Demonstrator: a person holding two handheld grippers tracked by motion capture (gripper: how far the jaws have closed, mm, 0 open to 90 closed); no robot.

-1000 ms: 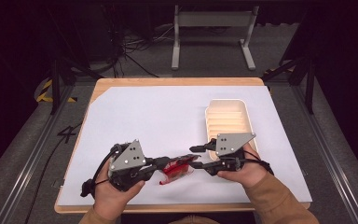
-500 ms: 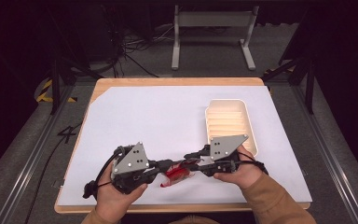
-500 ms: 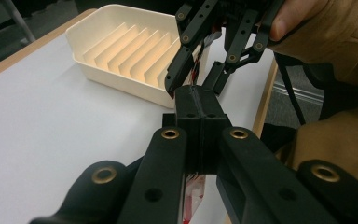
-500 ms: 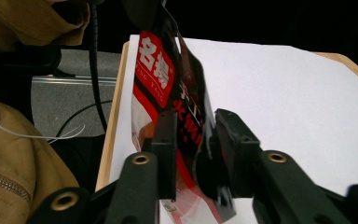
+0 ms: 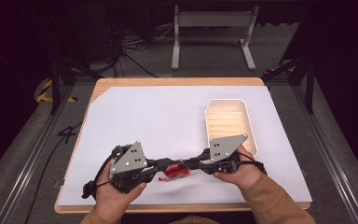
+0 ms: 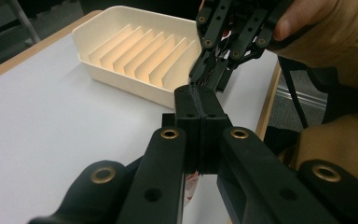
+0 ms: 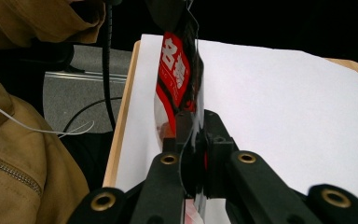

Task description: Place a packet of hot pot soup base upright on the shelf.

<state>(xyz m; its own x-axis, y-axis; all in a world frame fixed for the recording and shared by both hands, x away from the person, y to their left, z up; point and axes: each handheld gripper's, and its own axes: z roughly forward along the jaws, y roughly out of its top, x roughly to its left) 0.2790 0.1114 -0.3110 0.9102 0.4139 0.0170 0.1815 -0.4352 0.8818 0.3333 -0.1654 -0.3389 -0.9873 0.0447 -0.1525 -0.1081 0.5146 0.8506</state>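
Two hand-held grippers meet near the front edge of a table (image 5: pixel 177 82) covered by a white sheet (image 5: pixel 158 116), seen from above. The left gripper (image 5: pixel 161 165) is held in the person's left hand (image 5: pixel 116 193) at the lower left, and the right gripper (image 5: pixel 186 165) is held in the right hand (image 5: pixel 242 172) just to its right; their tips point toward each other. Between them is a small red and clear packet (image 5: pixel 176 171), low over the sheet and close to the table's near edge. In the right gripper view, the right gripper's jaws are pressed together on the packet (image 7: pixel 182 79), which stands on edge between them, its red label bearing white characters. In the left gripper view, the left gripper's (image 6: pixel 199 100) jaws are closed flat against each other, with a scrap of red and clear film visible below them; whether they pinch the packet cannot be told for sure from this angle. The right gripper's (image 6: pixel 209 77) tips sit just beyond the left one's. A cream tray (image 5: pixel 249 128) with ribbed dividers lies on the sheet at the right side of the table, just behind the right gripper. Tan sleeves (image 5: pixel 270 205) come in from the bottom edge.
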